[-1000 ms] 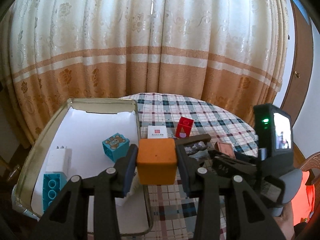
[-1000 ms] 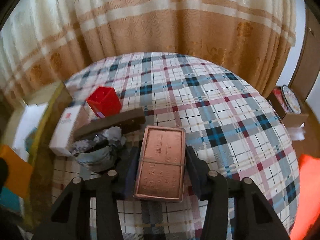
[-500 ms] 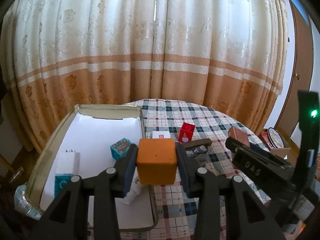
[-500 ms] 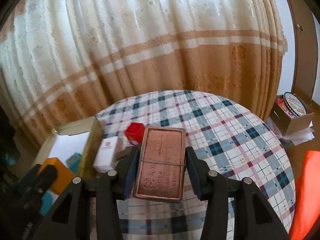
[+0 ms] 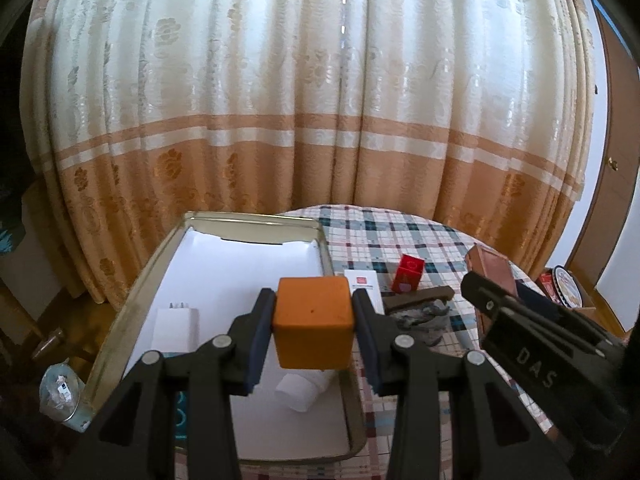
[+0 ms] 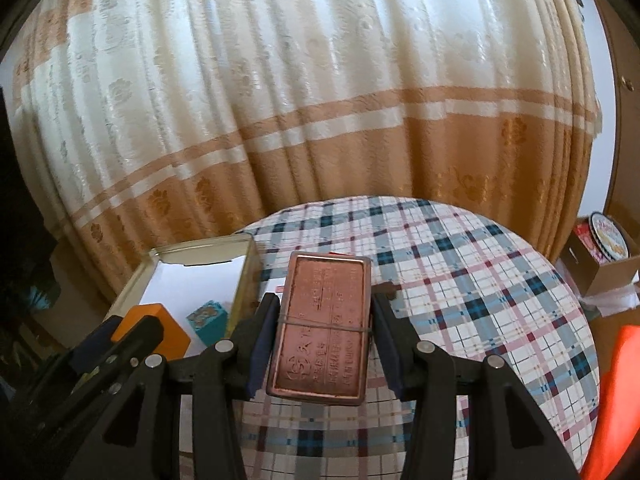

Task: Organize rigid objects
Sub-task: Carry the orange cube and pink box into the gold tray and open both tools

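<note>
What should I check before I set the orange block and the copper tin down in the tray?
1. Left gripper shut on the orange block: ok.
2. Right gripper shut on the copper tin: ok.
3. Bare white floor in the tray to take both: ok.
4. Things already in the tray, the white charger and teal block, clear of that bare patch: ok.
5. Grippers apart from each other: ok, though close.
6. Red box and white box on the table, not yet sorted: not ok.
</note>
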### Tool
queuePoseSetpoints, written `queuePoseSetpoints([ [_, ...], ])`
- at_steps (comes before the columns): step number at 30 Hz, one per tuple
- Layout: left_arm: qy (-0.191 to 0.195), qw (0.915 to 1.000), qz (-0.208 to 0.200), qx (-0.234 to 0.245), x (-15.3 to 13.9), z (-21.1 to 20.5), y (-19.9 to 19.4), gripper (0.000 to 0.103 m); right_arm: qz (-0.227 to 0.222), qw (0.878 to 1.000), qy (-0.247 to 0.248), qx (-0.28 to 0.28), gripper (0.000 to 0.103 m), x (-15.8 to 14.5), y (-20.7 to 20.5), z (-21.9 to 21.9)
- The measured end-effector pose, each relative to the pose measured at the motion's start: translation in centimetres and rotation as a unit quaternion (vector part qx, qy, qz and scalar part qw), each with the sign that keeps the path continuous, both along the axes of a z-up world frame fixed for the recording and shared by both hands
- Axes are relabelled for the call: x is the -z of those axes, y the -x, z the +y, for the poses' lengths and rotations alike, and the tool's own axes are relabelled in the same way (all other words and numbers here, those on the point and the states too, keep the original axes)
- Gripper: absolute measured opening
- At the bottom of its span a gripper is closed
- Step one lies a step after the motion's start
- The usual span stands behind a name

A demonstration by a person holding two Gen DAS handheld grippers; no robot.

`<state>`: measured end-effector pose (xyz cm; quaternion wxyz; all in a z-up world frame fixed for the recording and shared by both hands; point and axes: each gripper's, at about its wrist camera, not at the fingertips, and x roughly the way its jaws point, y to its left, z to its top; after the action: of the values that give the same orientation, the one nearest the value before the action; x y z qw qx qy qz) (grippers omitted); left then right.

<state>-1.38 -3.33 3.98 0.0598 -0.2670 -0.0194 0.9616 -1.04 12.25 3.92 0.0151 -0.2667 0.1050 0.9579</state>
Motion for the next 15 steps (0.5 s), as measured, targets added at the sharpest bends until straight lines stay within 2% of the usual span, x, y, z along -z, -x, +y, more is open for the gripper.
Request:
queuePoseSetpoints([
  [15,-0.002,0.9994,0.003,-0.036,-0.5,-3.5,0.4,0.039,0.012,0.999,-0.027,-0.040,0.050,-1.2,0.4,-4.5],
])
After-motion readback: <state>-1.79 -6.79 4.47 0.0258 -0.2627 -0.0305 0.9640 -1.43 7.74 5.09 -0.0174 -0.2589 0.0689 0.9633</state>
